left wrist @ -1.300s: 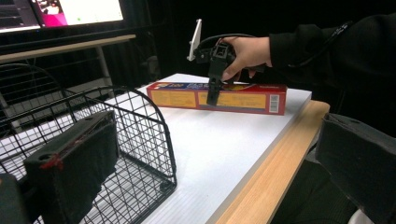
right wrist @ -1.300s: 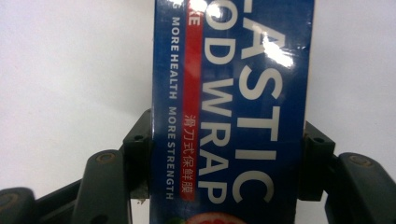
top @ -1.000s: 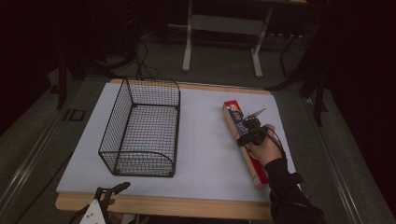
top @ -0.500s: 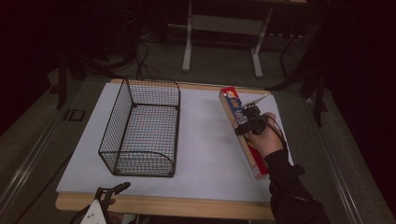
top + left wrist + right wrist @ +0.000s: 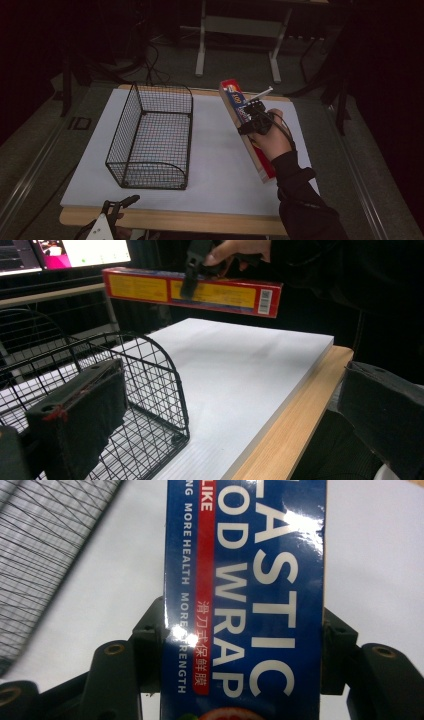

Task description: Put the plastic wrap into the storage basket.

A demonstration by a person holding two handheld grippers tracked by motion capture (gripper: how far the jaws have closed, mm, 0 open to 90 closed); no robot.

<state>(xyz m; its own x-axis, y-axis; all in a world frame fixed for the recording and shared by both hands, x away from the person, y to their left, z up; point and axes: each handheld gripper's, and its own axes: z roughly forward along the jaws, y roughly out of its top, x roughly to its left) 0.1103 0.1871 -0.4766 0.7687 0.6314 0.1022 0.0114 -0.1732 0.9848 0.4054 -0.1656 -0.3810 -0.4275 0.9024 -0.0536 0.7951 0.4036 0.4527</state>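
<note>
The right claw (image 5: pixel 253 116) squeezes the long plastic wrap box (image 5: pixel 248 131) from both sides and holds it up in the air over the white bench (image 5: pixel 215 165), just to the right of the wire basket (image 5: pixel 152 137), while the left claw (image 5: pixel 112 212) waits wide open at the bench's near edge.

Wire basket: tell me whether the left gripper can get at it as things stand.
Probably yes. The left gripper sits open at the table's near edge, the wire basket just ahead, nothing between them.
</note>
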